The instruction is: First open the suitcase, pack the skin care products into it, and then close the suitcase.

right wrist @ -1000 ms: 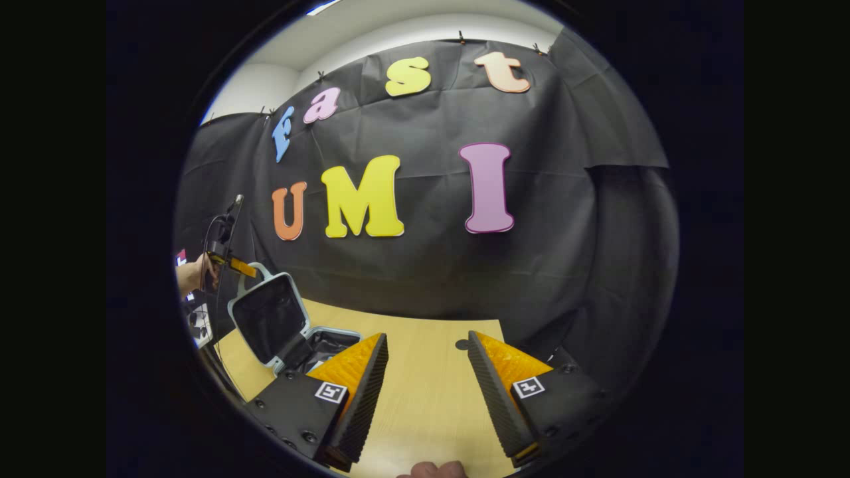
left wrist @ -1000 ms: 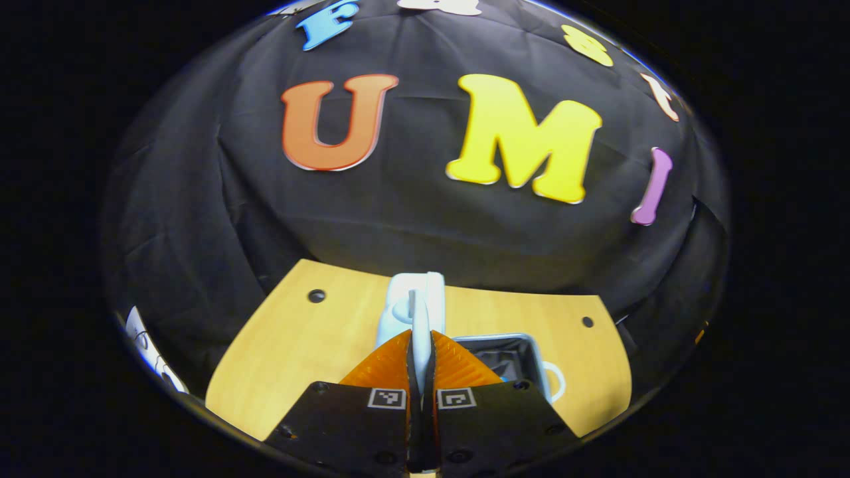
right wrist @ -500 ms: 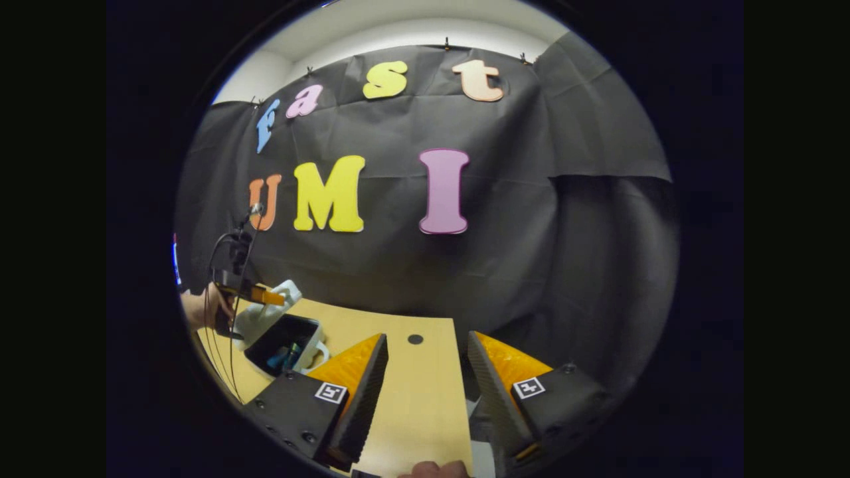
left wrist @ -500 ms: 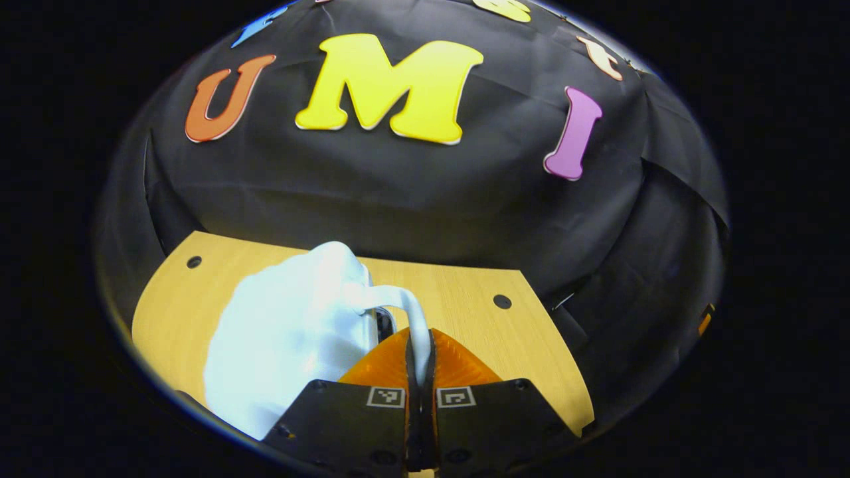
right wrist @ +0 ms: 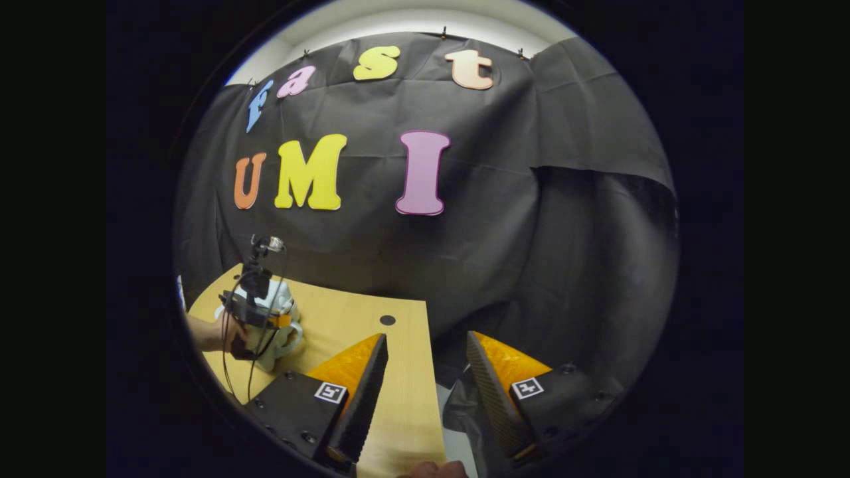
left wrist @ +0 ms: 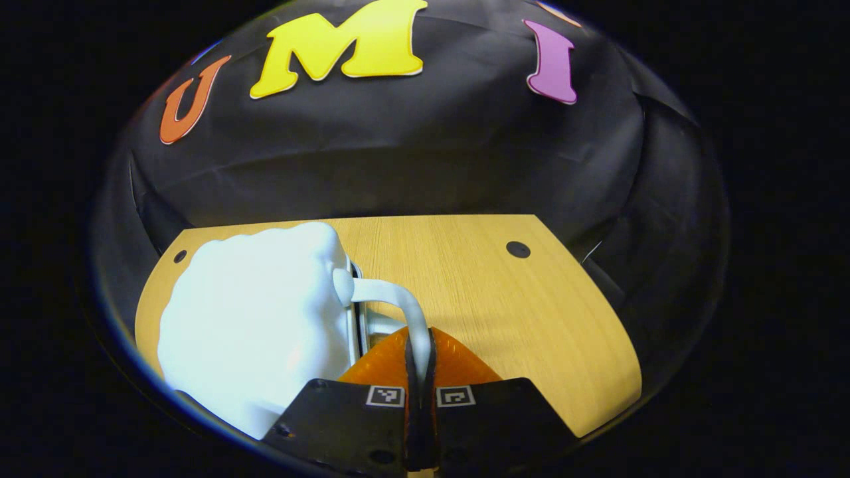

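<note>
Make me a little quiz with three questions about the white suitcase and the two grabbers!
1. True or false: the left gripper is shut on the suitcase handle.
2. The right gripper is: A) open, holding nothing; B) shut on the lid.
3. Fill in: the suitcase sits on a wooden ____.

Key: 1 true; 2 A; 3 table.

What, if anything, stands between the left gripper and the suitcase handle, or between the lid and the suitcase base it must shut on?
Nothing visible does. The left gripper is shut on the handle of the suitcase, whose lid lies down on the base with only a thin seam showing. The right gripper hangs open, apart from it.
</note>
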The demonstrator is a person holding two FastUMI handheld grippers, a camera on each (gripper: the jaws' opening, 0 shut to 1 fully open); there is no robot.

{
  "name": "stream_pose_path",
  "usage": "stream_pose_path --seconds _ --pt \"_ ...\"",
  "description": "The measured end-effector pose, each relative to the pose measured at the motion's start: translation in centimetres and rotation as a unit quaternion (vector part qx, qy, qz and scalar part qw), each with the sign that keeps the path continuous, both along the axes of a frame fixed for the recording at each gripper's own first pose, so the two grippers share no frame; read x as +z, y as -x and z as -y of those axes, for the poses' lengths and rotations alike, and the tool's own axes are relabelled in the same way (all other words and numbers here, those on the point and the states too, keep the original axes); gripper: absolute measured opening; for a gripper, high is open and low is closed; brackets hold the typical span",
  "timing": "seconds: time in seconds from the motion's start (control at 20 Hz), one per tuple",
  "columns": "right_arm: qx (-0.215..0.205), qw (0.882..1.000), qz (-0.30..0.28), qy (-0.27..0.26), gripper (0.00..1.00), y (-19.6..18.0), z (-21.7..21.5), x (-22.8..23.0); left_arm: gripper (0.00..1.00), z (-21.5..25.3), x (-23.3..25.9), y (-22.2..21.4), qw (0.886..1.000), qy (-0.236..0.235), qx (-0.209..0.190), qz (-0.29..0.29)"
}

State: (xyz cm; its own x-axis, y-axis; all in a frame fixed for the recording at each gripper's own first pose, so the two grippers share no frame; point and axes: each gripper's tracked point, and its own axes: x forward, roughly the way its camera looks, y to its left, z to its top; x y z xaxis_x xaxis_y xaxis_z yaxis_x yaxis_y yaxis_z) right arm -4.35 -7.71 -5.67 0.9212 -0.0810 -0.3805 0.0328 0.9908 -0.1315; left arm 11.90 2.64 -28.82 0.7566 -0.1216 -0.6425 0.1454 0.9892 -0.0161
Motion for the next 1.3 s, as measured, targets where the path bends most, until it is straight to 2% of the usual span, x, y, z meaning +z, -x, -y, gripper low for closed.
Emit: stream_pose_path --seconds 0.15,0.4,0.45,0.6,0.7,0.8,0.85,0.9,0.95,1.05,1.15,1.2,1.3 --pt "0.004 1.000 -0.001 0.006 0.70 0.0 -0.2 0.0 0.04 0.6 -1.3 -0.2 0.999 -0.034 -0.003 0.003" --pt "0.005 1.000 -0.005 0.002 0.70 0.0 -0.7 -0.3 0.09 0.9 -2.9 -0.4 0.991 -0.136 -0.002 0.006" --pt "0.005 1.000 -0.004 0.004 0.70 0.1 -0.5 -0.4 0.11 1.0 -3.4 -0.3 0.990 -0.143 -0.004 0.006" --pt "0.004 1.000 -0.009 0.016 0.70 -0.3 0.4 -1.1 0.24 0.7 -4.5 -0.2 0.992 -0.127 0.019 -0.007" --pt "0.004 1.000 -0.011 0.012 0.70 -0.5 0.7 -1.1 0.21 1.8 -4.0 -0.1 0.995 -0.097 0.007 -0.001" --pt "0.005 1.000 -0.007 0.003 0.70 -1.1 0.2 -1.0 0.53 3.2 -2.7 -0.2 0.997 -0.071 -0.005 0.019" --pt "0.007 1.000 -0.005 -0.003 0.68 -1.4 -0.4 -0.9 0.79 3.3 -1.9 -0.2 0.996 -0.080 -0.003 0.033" --pt "0.014 1.000 0.000 -0.009 0.68 -1.7 -1.1 -0.7 0.89 3.1 -0.5 -0.2 0.995 -0.087 -0.003 0.046" --pt "0.022 1.000 0.010 -0.013 0.70 -2.0 -2.0 -0.1 0.94 3.2 1.2 0.0 0.995 -0.084 -0.004 0.062" --pt "0.040 0.998 0.036 -0.019 0.70 -3.1 -3.7 1.4 0.95 3.4 6.6 0.6 0.992 -0.053 0.006 0.114" --pt "0.052 0.996 0.063 -0.036 0.70 -4.7 -5.7 2.8 0.95 2.2 13.4 1.4 0.983 -0.035 0.029 0.176" --pt "0.058 0.994 0.076 -0.047 0.70 -5.4 -6.9 3.6 0.99 1.4 16.4 2.1 0.978 -0.027 0.039 0.202" --pt "0.068 0.990 0.102 -0.069 0.70 -6.6 -9.0 5.5 0.99 0.6 21.3 3.0 0.968 -0.012 0.041 0.248"
